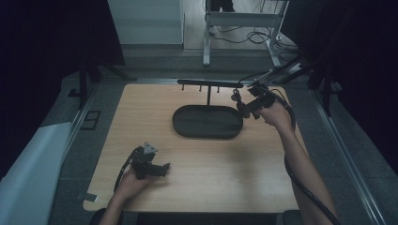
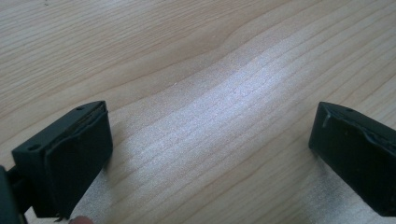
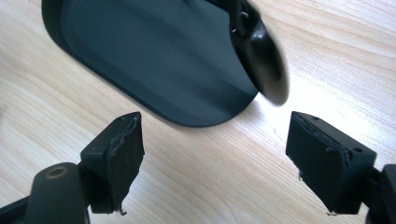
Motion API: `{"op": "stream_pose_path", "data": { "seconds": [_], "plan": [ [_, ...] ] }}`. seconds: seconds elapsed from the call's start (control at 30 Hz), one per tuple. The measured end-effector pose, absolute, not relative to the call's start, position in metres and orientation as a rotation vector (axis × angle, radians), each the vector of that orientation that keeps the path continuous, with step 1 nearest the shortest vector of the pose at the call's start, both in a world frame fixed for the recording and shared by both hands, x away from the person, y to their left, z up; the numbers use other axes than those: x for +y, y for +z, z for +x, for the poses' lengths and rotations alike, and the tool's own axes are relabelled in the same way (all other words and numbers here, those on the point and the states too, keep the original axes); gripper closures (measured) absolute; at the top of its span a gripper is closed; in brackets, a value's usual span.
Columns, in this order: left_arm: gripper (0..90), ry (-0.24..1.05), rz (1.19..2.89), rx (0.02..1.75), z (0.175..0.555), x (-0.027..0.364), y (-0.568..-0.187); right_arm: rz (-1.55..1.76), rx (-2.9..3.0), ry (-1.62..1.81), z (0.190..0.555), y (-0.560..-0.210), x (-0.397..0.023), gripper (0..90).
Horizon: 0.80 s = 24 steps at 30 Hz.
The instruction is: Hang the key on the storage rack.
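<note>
A black oval tray (image 1: 187,125) lies at the table's far middle, with a thin post rising from it to a black crossbar (image 1: 209,83) that carries small pegs. A dark, rounded, spoon-like thing (image 3: 264,65) hangs blurred over the tray's end, and it shows under the bar's right end (image 1: 237,97). My right gripper (image 1: 244,110) is just right of it; its jaws stand apart over bare wood with nothing between them (image 3: 215,135). My left gripper (image 1: 162,169) rests low at the near left, jaws wide apart over bare table (image 2: 210,154).
The wooden table (image 1: 211,178) has its near edge by the person's forearms. A cable (image 1: 309,192) trails along the right forearm. Beyond the table stands a metal frame (image 1: 244,21) with loose cables on the floor. A white sheet (image 1: 28,173) lies at the left.
</note>
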<state>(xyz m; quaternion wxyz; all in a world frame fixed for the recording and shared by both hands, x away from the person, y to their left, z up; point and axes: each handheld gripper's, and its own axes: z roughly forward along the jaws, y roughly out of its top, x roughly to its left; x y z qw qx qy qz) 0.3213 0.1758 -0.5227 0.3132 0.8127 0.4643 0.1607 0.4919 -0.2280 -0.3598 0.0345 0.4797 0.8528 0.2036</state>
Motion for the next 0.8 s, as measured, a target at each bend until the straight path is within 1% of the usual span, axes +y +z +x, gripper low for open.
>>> {"op": "stream_pose_path", "data": {
  "seconds": [0.4,0.8],
  "plan": [
    [0.0,0.425,2.143,1.225,0.321,0.176,-0.523,1.349,2.617,0.646,0.456,-0.355,-0.249,13.3],
    [0.0,0.423,2.145,1.223,0.321,0.176,-0.523,1.286,2.59,0.668,0.421,-0.363,-0.268,10.4]
  ]
}}
